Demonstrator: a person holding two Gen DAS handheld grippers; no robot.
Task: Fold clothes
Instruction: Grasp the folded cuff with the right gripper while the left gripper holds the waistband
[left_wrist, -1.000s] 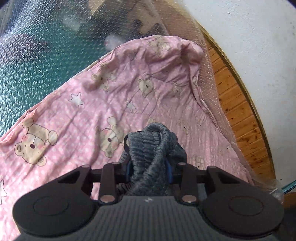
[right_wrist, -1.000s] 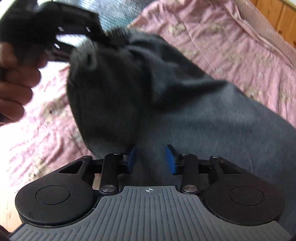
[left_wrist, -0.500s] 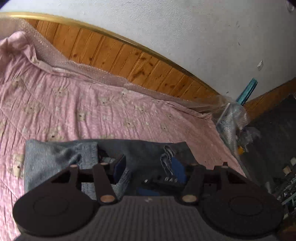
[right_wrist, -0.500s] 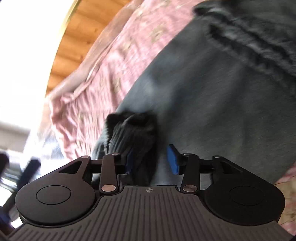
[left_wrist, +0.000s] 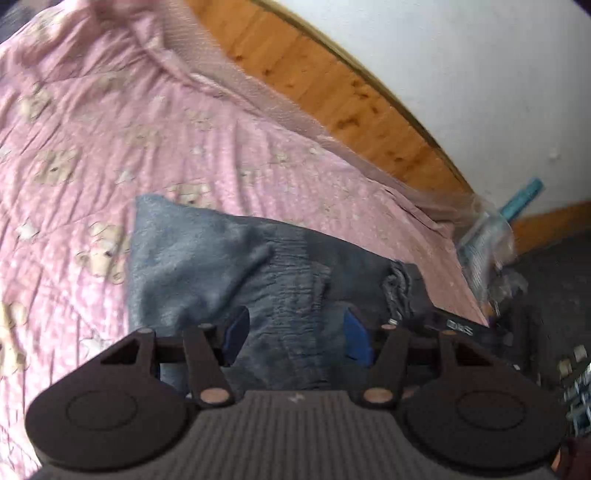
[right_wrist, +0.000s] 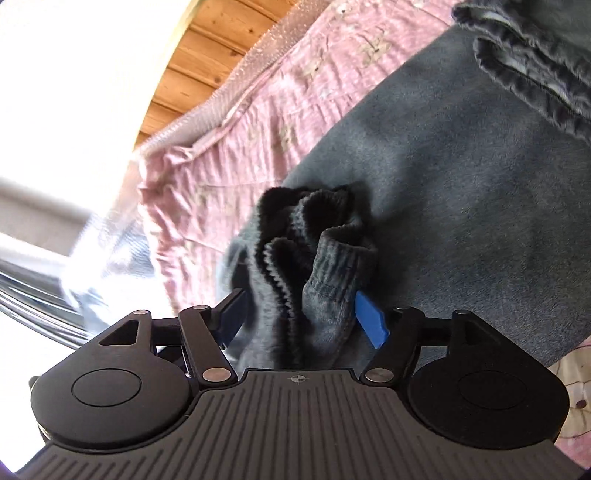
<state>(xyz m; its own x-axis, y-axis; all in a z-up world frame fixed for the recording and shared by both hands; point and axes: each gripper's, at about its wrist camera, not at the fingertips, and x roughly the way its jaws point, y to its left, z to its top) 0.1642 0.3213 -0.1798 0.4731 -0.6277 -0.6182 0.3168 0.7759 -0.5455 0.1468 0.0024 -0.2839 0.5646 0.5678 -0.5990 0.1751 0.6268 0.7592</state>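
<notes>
Pink bear-print quilt (left_wrist: 110, 155) under a grey fleece garment (left_wrist: 207, 258).
Left gripper (left_wrist: 291, 328) spread wide over fleece at 6 o'clock; right gripper (right_wrist: 299, 314) parted, ribbed cuff (right_wrist: 332, 266) bunched between its pads.

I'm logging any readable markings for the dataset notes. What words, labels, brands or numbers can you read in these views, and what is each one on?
White characters on the black bar beside the dark grey garment: too blurred to read with certainty.
Small white mark on the left gripper body: a symbol, not text.
Crosshair mark on the right gripper body: a symbol, no lettering.
</notes>
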